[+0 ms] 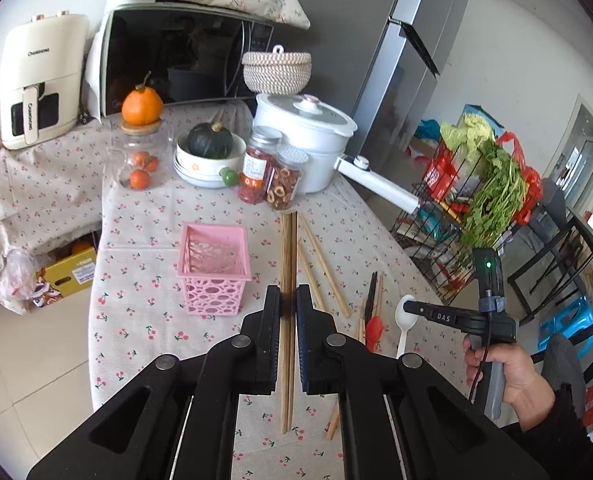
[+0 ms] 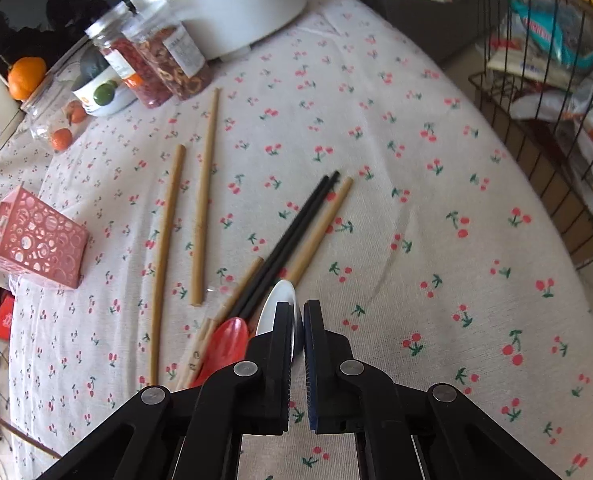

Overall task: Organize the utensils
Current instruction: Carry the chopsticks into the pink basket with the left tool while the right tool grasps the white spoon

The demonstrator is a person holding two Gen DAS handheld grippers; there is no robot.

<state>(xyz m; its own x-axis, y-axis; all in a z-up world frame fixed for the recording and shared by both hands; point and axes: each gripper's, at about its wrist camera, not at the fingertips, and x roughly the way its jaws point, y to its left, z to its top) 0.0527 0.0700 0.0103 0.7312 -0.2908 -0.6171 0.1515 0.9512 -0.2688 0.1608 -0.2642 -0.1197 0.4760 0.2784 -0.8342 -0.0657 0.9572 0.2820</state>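
On the tabletop [image 1: 144,216] the pink basket [image 1: 213,268] stands empty; the left gripper [image 1: 287,300] hangs above the cloth, fingers clamped on a wooden chopstick pair [image 1: 288,256]; the right gripper [image 2: 298,312] tilts down, fingers pinching the white spoon [image 2: 278,304].

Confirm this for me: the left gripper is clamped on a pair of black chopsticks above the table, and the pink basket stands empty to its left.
Not quite. The left gripper is shut on a pair of brown wooden chopsticks, not black ones, as the left wrist view shows. The black chopsticks lie on the tablecloth in the right wrist view. The rest holds: the pink basket stands to its left, with nothing visible inside.
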